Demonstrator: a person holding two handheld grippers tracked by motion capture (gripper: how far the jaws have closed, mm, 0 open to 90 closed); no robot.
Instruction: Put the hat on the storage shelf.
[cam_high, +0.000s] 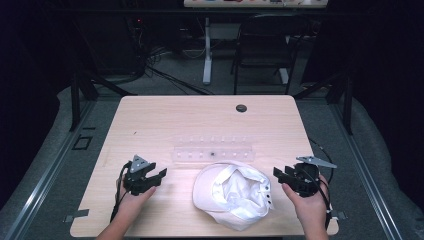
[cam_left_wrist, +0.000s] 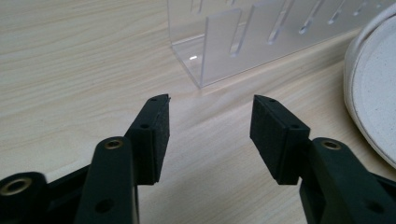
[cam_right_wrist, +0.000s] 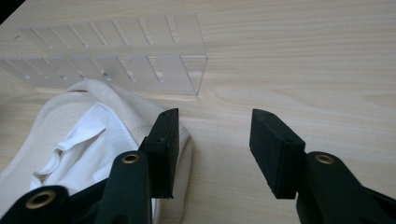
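On the pale wood-grain worktop (cam_high: 150, 125), a white fabric cap (cam_high: 232, 195) lay upside down near the person's edge, its lining facing up, probably so the inside could be reached. Just behind it, toward the middle of the worktop, stood a long clear acrylic rack with slotted walls (cam_high: 212, 150), close to the cap but apart from it, likely waiting as the place to set things.

To either side of the cap rested the two hand-held tools, apparently poised to take it from both flanks. Near the cap's right side, the right claw (cam_right_wrist: 212, 149) was spread wide and held nothing, though one jaw sat over the cap's rim. Farther off on the left, the left claw (cam_left_wrist: 210, 135) was likewise spread and empty, pointed at the rack's near corner with bare wood between its jaws.
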